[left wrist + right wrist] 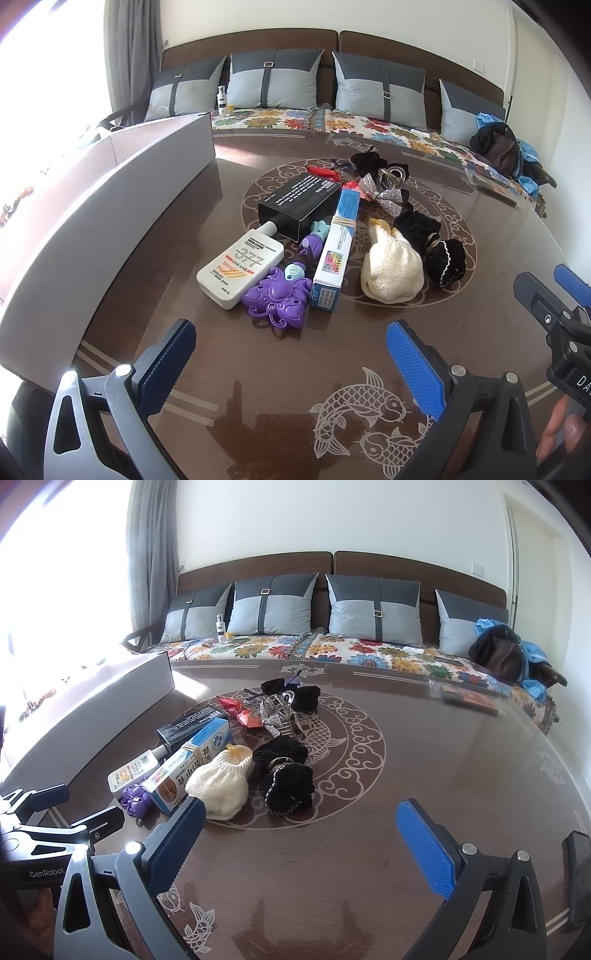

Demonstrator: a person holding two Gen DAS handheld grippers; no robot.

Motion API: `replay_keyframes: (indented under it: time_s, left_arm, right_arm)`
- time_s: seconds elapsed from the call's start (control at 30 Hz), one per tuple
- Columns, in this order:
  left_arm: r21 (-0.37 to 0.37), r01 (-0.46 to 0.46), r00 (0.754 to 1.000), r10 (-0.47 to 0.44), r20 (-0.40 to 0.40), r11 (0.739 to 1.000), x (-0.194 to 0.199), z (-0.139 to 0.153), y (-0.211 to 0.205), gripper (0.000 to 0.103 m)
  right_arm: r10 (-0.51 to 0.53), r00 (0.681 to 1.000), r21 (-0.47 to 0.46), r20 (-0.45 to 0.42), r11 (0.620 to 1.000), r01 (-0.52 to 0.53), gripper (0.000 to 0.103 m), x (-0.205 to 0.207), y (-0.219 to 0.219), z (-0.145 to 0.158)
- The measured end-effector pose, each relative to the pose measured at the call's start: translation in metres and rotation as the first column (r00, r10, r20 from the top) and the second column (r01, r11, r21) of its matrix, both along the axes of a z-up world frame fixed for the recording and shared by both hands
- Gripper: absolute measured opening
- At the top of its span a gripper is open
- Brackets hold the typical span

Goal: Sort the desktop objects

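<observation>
A pile of small objects lies mid-table: a white sunscreen bottle (pixel 240 271), a purple toy (pixel 277 301), a long blue-and-white box (pixel 338 249), a black box (pixel 299 201), a cream knitted pouch (pixel 391 269), black scrunchies (pixel 439 247) and a silver bow clip (pixel 384 190). My left gripper (pixel 291 363) is open and empty, just short of the purple toy. My right gripper (pixel 303 845) is open and empty, in front of the cream pouch (pixel 221 784) and the scrunchies (pixel 286 779). The sunscreen bottle (pixel 131 771) and the long box (pixel 184 768) show at left.
A long white open box (pixel 110 206) stands along the table's left side, also in the right wrist view (pixel 85 716). A sofa with grey cushions (pixel 273 609) lies behind the table. A clear packet (pixel 465 698) sits at the far right edge. A dark phone (pixel 578 878) lies near right.
</observation>
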State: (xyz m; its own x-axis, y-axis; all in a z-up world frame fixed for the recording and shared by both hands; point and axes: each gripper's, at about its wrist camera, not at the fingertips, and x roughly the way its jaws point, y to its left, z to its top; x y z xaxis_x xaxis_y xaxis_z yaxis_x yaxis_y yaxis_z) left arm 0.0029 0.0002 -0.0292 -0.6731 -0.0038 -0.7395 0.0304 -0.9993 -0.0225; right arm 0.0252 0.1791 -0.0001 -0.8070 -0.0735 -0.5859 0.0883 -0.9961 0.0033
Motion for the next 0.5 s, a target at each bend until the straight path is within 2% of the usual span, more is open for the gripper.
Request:
replay_keyframes:
  time_s: [0.5]
  left_arm:
    - [-0.010,0.002,1.000,-0.001,0.023,1.000,-0.003,-0.011,0.001,0.103]
  right_arm:
    - [0.007,1.000,0.002,0.005,1.000,-0.007,0.103,-0.002,-0.002,-0.003]
